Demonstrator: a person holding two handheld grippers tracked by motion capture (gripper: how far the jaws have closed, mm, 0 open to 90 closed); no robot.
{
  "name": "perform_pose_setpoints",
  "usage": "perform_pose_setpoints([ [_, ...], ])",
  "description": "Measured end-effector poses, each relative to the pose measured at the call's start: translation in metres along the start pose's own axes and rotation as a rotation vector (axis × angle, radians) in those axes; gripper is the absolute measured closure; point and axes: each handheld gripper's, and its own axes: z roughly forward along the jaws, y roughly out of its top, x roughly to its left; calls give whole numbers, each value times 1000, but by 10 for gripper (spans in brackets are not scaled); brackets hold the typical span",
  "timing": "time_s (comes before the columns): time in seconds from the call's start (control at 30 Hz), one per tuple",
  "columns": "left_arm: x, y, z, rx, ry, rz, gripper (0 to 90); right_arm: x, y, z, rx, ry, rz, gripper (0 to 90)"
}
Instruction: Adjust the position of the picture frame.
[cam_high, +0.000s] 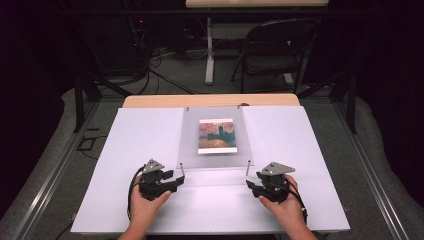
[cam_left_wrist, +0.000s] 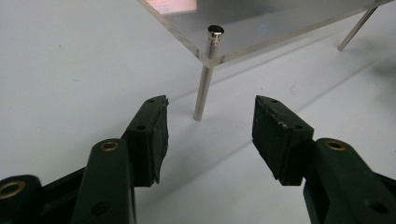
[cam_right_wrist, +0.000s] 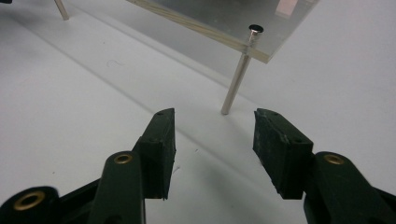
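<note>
A clear acrylic sheet (cam_high: 215, 137) stands raised on thin metal posts over a small painted picture (cam_high: 216, 135) that lies under it on the white board. My left gripper (cam_high: 176, 181) is just short of the sheet's near left post (cam_left_wrist: 206, 74), jaws open, nothing between them. My right gripper (cam_high: 250, 183) faces the near right post (cam_right_wrist: 239, 74) from a short way off, also open and empty. In the left gripper view the sheet's corner (cam_left_wrist: 208, 56) rests on the post below its silver cap. A hand holds each gripper from below.
The white board (cam_high: 125, 150) covers a wooden table (cam_high: 150, 101). The far post of the other corner (cam_left_wrist: 356, 29) shows at the upper right of the left gripper view. Beyond the table stand a folding chair (cam_high: 275, 50) and a desk leg (cam_high: 209, 50) on dark floor.
</note>
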Motion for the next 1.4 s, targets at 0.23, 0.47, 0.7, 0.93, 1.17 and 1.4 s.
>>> perform_pose_setpoints([
  [0.23,-4,-4,-6,-4,-6,7,393,-6,-4,-10,-51,-24,35,361],
  [0.47,-10,-6,-19,-23,1,26,356,-8,-7,-16,-49,-29,40,332],
  [0.7,-12,-9,-23,-19,10,44,376,-8,-10,-20,-50,-32,38,332],
  [0.93,-6,-9,-24,-1,-6,-2,364,-11,-10,-21,-54,-33,48,335],
  [1.17,2,-6,-24,47,-14,-68,382,-11,-6,-23,-33,-19,46,375],
  [1.4,7,15,-35,30,-11,-58,392,-22,11,-29,-20,41,66,415],
])
